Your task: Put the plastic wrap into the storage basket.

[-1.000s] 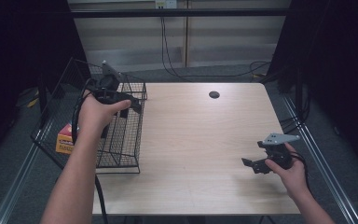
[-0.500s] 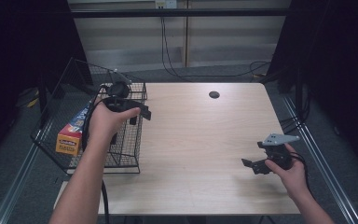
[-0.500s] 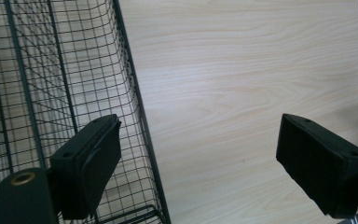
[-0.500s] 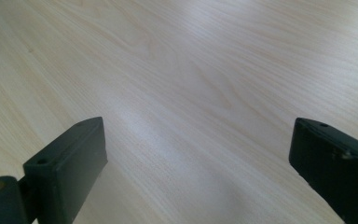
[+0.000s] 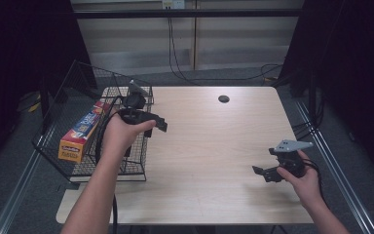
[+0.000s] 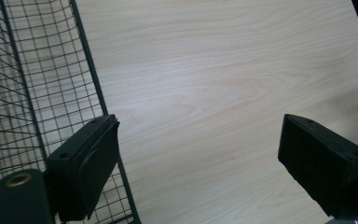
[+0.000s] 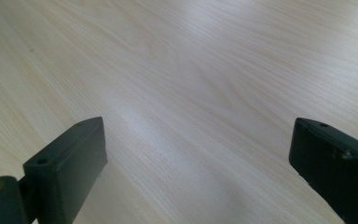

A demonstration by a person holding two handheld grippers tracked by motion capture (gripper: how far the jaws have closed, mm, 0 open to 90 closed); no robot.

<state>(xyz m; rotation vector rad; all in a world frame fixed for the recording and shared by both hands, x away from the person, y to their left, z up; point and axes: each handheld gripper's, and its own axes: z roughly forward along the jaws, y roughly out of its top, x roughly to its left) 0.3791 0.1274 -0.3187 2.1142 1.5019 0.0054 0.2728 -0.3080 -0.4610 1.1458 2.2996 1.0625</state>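
A hand holds my left gripper (image 5: 156, 126) just past the right rim of a black wire basket (image 5: 135, 161), above the wooden table (image 5: 214, 146). In the left gripper view its jaws (image 6: 198, 126) stand wide open with nothing between them, the basket's mesh (image 6: 37, 84) lying beside the left jaw. A long orange and blue box (image 5: 80, 134) lies in the basket, left of the hand. My right gripper (image 5: 265, 163) is low over the table's front right. It is open over bare wood (image 7: 193, 123) and holds nothing.
A dark round cable hole (image 5: 223, 99) sits near the table's far edge. The basket overhangs the table's left side. Cables hang behind the table, and dark curtains flank it.
My left gripper has moved from over the basket to the right, past its right rim and above the table. The box now shows fully. The right gripper has stayed put.
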